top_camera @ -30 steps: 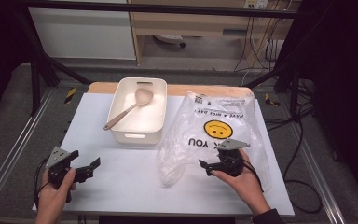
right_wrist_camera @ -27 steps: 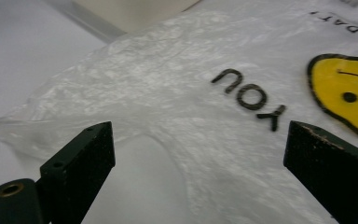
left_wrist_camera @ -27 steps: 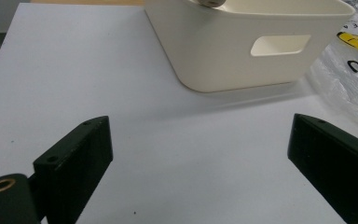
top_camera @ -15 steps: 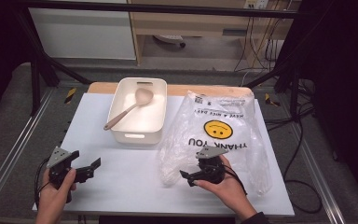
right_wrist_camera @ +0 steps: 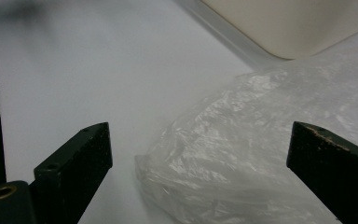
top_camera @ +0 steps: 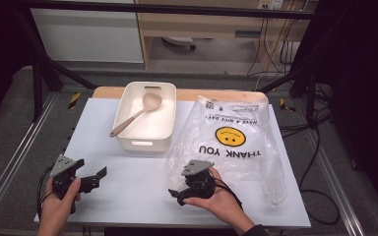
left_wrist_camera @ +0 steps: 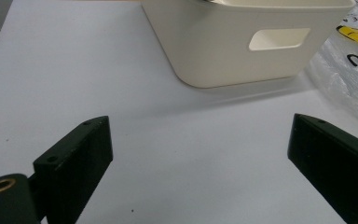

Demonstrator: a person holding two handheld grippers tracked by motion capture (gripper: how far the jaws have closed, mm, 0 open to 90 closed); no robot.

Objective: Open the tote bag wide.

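From the high view we see the clear plastic bag [top_camera: 236, 142] with its yellow smiley and "THANK YOU" print lying flat on the right half of the white desk [top_camera: 128, 196], just beside the cream bin [top_camera: 147, 118] at the upper centre, where a wooden spoon [top_camera: 137, 114] leans inside. The right tongs [top_camera: 177, 192] sit at the bag's lower left corner, low in the frame, and the left tongs [top_camera: 92, 178] rest well apart at the lower left. The right gripper view adds what the high view cannot resolve: our right tongs [right_wrist_camera: 198, 175] are spread wide, with the crinkled corner of the bag [right_wrist_camera: 242, 172] lying between the jaws, not pinched. The left gripper view shows our left tongs [left_wrist_camera: 200, 172] likewise spread over bare desk [left_wrist_camera: 74, 70], facing the bin's handle slot [left_wrist_camera: 279, 38] in the upper half, with the bag's edge [left_wrist_camera: 349, 60] at the upper right.
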